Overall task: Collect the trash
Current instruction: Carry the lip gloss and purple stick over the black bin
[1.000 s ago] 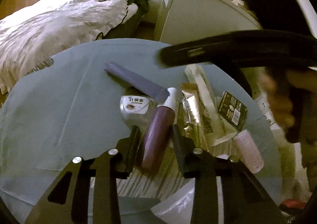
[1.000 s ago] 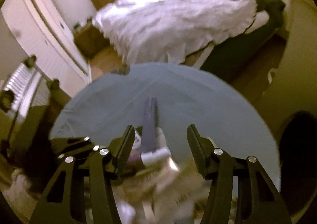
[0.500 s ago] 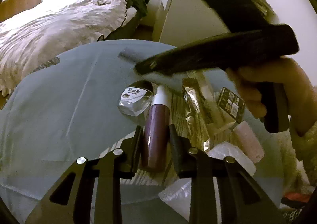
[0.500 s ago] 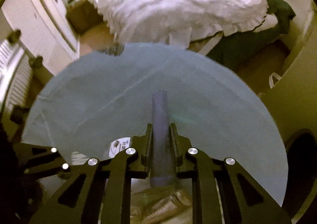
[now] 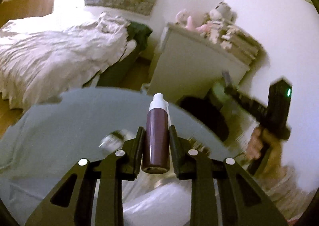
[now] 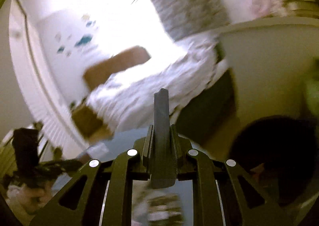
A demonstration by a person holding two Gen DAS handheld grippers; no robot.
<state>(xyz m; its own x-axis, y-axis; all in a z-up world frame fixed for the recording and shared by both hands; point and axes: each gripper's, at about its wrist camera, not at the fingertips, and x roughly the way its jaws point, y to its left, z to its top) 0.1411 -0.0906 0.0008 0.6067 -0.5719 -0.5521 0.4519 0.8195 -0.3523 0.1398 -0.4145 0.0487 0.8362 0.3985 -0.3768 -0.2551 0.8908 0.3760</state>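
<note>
Item one, left side: the left gripper is clamping a dark maroon bottle with a white cap between its pads. A second ago the jaws were standing wider around this bottle as it lay on the round grey table; they have since closed on it, and the bottle is now riding clear of the tabletop, cap pointing away from the hand. Its body is looking smooth, glossy and rigid, so the grip is likely secure. A small clear jar, blurred, is lying on the table just left of the jaws.

Item two, right side: the right gripper is pinching a flat, dark grey strip, seemingly a slim wrapper or sachet with a crimped far end. A second ago its jaws were wide open above the litter; they closed on the strip within that second, and the strip is now sticking straight out beyond the pads with the bed behind it. The view is heavily smeared.

Reading for the task: both pieces are lifted and probably travelling toward the dark round bin beside the table. More wrappers are waiting below.
</note>
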